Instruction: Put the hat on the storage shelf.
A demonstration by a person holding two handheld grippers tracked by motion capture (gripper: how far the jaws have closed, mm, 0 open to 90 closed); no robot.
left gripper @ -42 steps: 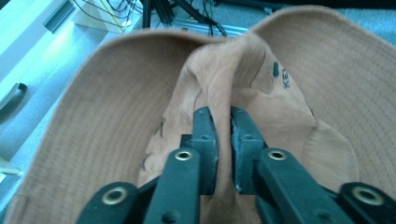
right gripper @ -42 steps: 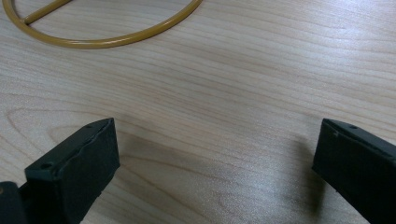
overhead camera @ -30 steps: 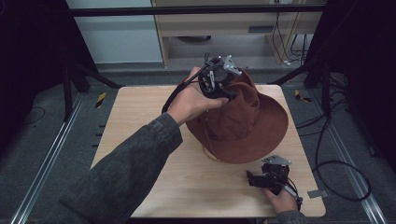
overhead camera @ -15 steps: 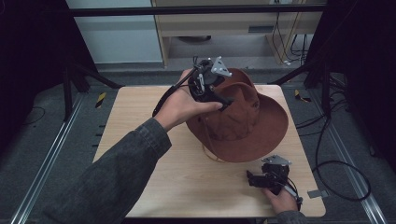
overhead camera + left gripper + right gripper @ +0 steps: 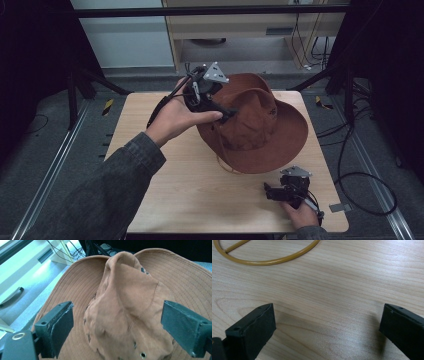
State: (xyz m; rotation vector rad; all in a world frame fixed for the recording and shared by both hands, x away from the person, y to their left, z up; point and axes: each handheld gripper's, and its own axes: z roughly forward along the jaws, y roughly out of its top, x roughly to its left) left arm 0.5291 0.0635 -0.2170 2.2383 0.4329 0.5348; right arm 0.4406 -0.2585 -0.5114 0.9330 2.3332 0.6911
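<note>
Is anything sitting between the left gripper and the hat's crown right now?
No. The left gripper has just been opening, and its jaws now stand apart on either side of the hat crown without pressing it. Nothing else lies between them.

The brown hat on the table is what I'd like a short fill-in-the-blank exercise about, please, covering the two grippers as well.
1. The brown hat lies on a table made of light ____.
2. In the left gripper view, the left gripper has its jaws ____, one on each side of the crown, pads not pressing it.
3. The right gripper sits near the table's ____ edge in the high view.
4. The right gripper view shows a thin yellow ____ on the table.

Missing words: wood; open; bottom; ring
</note>
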